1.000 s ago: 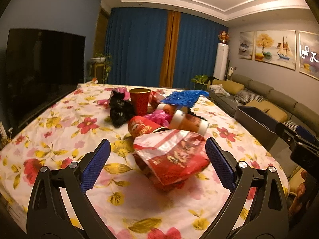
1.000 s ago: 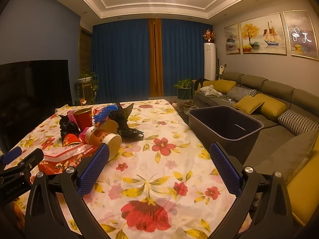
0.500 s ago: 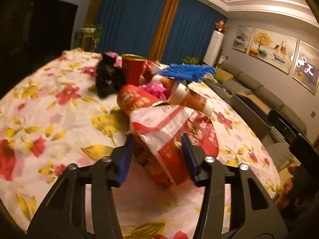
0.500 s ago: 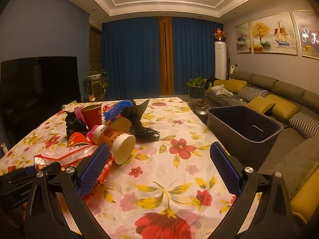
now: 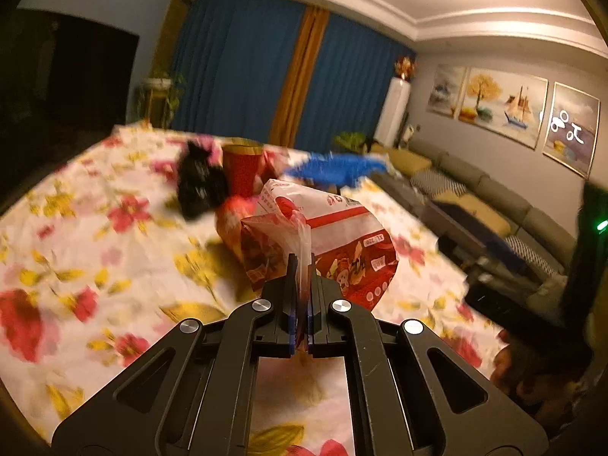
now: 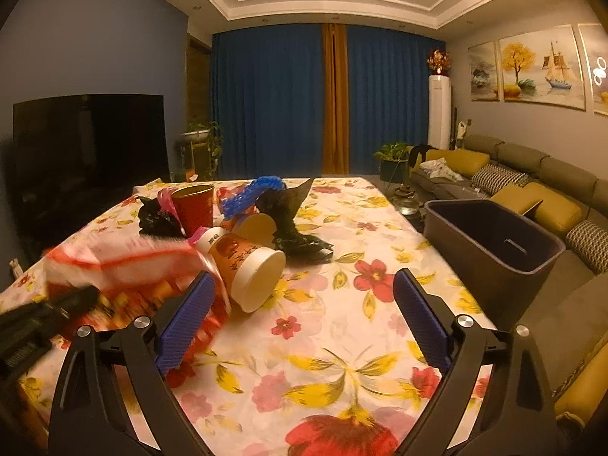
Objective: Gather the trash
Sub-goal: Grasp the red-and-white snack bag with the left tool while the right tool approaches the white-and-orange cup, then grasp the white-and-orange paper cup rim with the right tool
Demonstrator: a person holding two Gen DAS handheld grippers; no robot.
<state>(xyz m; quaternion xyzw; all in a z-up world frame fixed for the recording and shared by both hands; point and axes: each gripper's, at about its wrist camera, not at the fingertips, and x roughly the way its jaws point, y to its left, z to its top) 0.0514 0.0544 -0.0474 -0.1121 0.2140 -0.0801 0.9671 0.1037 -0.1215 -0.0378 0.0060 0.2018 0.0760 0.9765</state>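
- Pinching a thin fold of the bag [image 5: 334,243], the left gripper [image 5: 301,304] is seen fully closed, with clear film bunched between its pads.
- The bag, red and white plastic, is held at 12 o'clock of that gripper, its bulk just above the floral tablecloth [image 5: 95,235]; whether it rests on the cloth cannot be told through the blur.
- The right gripper [image 6: 300,319] is held wide with its jaws beginning to close; nothing is between them but bare cloth.
- In the right view the bag [image 6: 125,258] is found at 9 o'clock, with a tipped paper cup [image 6: 247,266] touching it at about 11 o'clock of the gripper.
- More trash is piled behind: a red cup [image 6: 192,205], a black bag [image 6: 157,220], blue netting [image 6: 250,193] and a dark wrapper [image 6: 292,224].
- The bin [image 6: 490,243] is seen at 2 o'clock, off the table's right edge, open and apparently without contents.
- The step in hand is judged to be the first pickup: the bag has been gripped but not yet carried.
- A lift clear of the pile, then a swing to the right over the bin's rim, is called for next.
- Slipping of the thin film from the pads should be guarded against, since only a small fold is held.
- The paper cup may be taken by the right gripper, being nearest to it.
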